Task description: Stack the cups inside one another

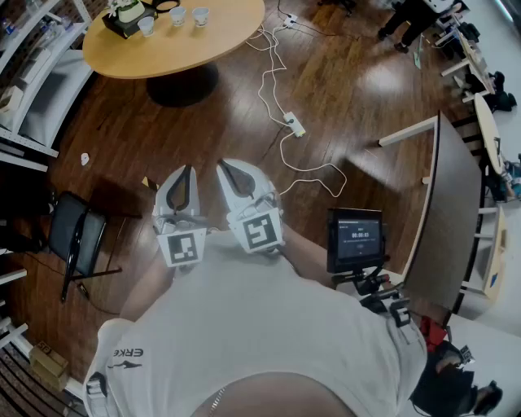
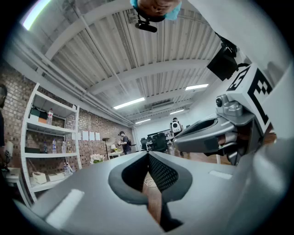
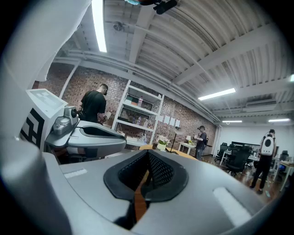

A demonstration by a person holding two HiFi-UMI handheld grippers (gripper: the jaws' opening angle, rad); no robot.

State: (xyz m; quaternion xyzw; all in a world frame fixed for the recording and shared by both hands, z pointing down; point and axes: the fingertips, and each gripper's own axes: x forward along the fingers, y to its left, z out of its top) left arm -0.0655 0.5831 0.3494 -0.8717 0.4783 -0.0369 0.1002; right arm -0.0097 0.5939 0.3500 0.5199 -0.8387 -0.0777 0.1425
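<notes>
Task hasn't really kicked off imo. The three white cups (image 1: 177,15) sit on the round table (image 1: 203,45) at the far top-left of the head view, well apart from both grippers, which are up close to the person's chest. Two stand side by side. The third cup (image 1: 146,24) is a bit off to the left, just beside a black box of flowers (image 1: 126,18).

Left gripper (image 1: 186,173): fingers pressed together, nothing btwn them. Right gripper (image 1: 224,167): same deal, tips closed on each other, empty. Both point roughly level out into the room.

Handling-wise, my guess: small, thin-walled, prob very light, so easy to tip or skid on that smooth tabletop. Can't tell paper vs ceramic from this far, so I'd treat them as crushable/fragile and go easy on the squeeze. Best hold is prob a pinch on the rim wall, one finger inside and one outside, or across the body near the top.

Orientation: all three look upright, mouths up, long axis vertical afaict. So each should drop straight down into the next, no flipping needed.
</notes>
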